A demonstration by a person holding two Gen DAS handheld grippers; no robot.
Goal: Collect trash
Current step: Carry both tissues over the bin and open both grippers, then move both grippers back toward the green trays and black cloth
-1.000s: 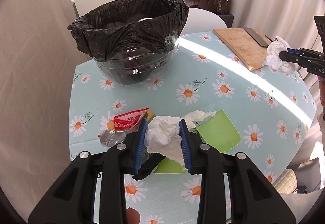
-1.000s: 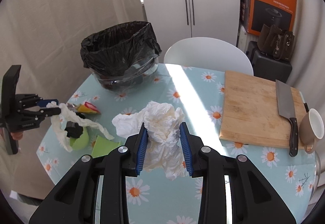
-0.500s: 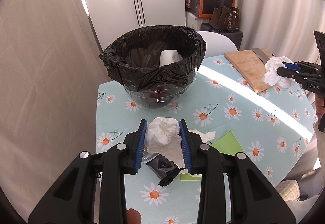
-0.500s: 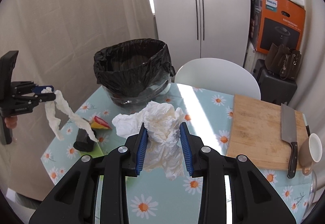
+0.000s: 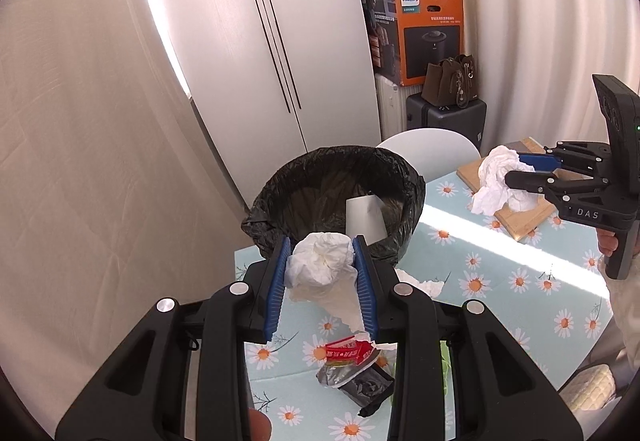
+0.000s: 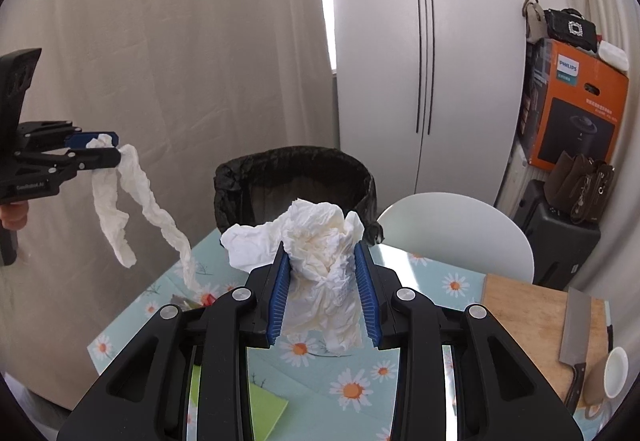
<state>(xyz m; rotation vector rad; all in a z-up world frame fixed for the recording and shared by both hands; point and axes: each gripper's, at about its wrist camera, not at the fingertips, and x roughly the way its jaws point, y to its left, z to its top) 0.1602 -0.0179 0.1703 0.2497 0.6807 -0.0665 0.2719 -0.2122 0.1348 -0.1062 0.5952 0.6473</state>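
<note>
My left gripper (image 5: pixel 320 247) is shut on a crumpled white tissue (image 5: pixel 322 265), raised above the table just short of the black-lined trash bin (image 5: pixel 336 177). From the right wrist view, that tissue (image 6: pixel 120 197) hangs in long twisted strips from the left gripper (image 6: pixel 108 149), its end reaching down to the table. My right gripper (image 6: pixel 320 251) is shut on a second bunched white tissue (image 6: pixel 316 241), also lifted, to the right of the bin (image 6: pixel 296 177). A white cup (image 5: pixel 362 217) stands inside the bin.
On the daisy tablecloth (image 5: pixel 500 281) below the left gripper lie a red wrapper (image 5: pixel 348 351), a silver-black packet (image 5: pixel 356 381) and a green sheet (image 6: pixel 264 409). A cutting board (image 6: pixel 532 305) with a cleaver (image 6: pixel 574 337) and a mug (image 6: pixel 614 369) sit right. A white chair (image 6: pixel 456 225) stands behind the table.
Both grippers have risen with their tissues. The left tissue has stretched out into long strips as it came off the table, and the bin now appears lower and nearer in both views.
</note>
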